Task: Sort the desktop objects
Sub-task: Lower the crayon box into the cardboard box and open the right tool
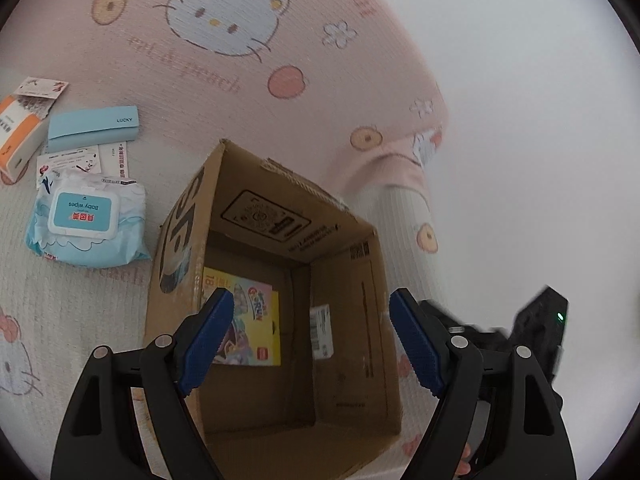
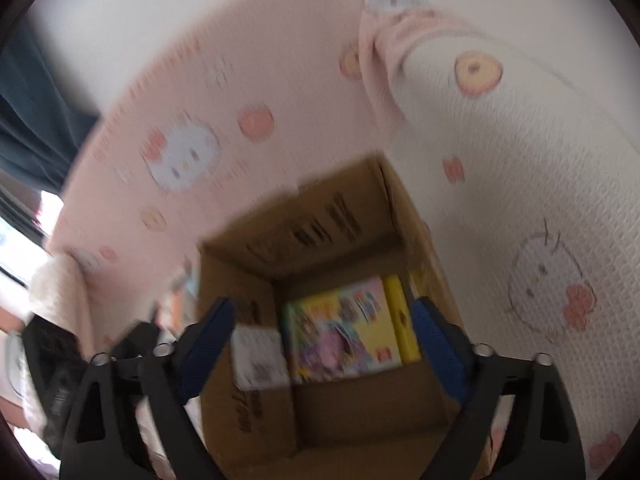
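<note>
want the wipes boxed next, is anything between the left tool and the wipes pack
Nothing visible. The left tool hangs open over the cardboard box; the wipes pack lies beside the box on the blanket, uncovered.

An open brown cardboard box [image 1: 352,320] stood upright on the patterned bedding, flaps raised. Inside it, a colourful yellow-edged cartoon toy box [image 1: 248,324] leaned against 1 wall. To its left lay a pale blue baby-wipes pack [image 1: 86,220], a light blue case [image 1: 94,128] and an orange-and-white carton [image 1: 18,132].
</note>
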Available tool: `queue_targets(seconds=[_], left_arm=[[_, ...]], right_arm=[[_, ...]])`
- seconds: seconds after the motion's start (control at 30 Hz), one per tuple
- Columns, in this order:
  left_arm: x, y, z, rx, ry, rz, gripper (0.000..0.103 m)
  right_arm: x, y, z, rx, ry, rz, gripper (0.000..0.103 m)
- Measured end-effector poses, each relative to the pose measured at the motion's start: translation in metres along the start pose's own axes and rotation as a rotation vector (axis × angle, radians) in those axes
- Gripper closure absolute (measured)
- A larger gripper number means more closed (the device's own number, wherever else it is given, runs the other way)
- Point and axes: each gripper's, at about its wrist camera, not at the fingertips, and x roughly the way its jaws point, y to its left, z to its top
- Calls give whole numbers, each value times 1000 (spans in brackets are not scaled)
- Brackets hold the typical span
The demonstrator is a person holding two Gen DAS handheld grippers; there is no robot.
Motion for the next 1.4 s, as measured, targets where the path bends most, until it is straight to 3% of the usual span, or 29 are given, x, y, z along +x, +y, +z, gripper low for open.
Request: queue_targets(seconds=[0.07,0.1,0.13,0.2,0.27,0.4,0.5,0.6,0.67,0.77,0.87,0.97,1.07,1.17,1.27,1.4], left_arm=[[0,2,0,26,25,0,21],[-1,3,0,43,34,-2,28],[-3,2,0,63,39,-3,35],[-3,-1,0,131,56,30,73],[0,-7,0,212,83,75,89],[18,-9,3,263,197,92,90],[48,-23,15,296,355,134,90],[84,-48,27,422,487,217,90],[106,-63,30,539,547,278,90],[128,-75,26,697,621,322,90],[150,-70,22,734,760,308,90],[175,-63,12,850,836,430,90],[196,-55,-9,1003,914,495,90],[210,-50,-28,1095,985,504,90],[229,-42,-35,1103,1069,501,92],[259,-25,-32,1100,1104,573,90]], right_arm=[[14,7,-7,-38,71,-66,87],[20,12,-11,-63,100,-88,93],[25,17,-15,-91,121,-95,93],[35,26,-21,-133,155,-97,93],[47,31,-24,-134,207,-87,93],[83,24,-26,18,378,18,93],[103,9,-31,188,453,-21,93],[111,3,-33,258,419,-95,93],[112,-3,-39,358,395,-100,93],[116,-28,-58,669,374,-79,93],[118,-50,-86,1009,350,-74,93],[116,-54,-104,1202,286,-82,93],[114,-54,-107,1270,191,-93,93],[119,-52,-113,1334,186,-88,93],[127,-44,-119,1350,215,-84,93],[141,-47,-126,1413,236,-85,93]])
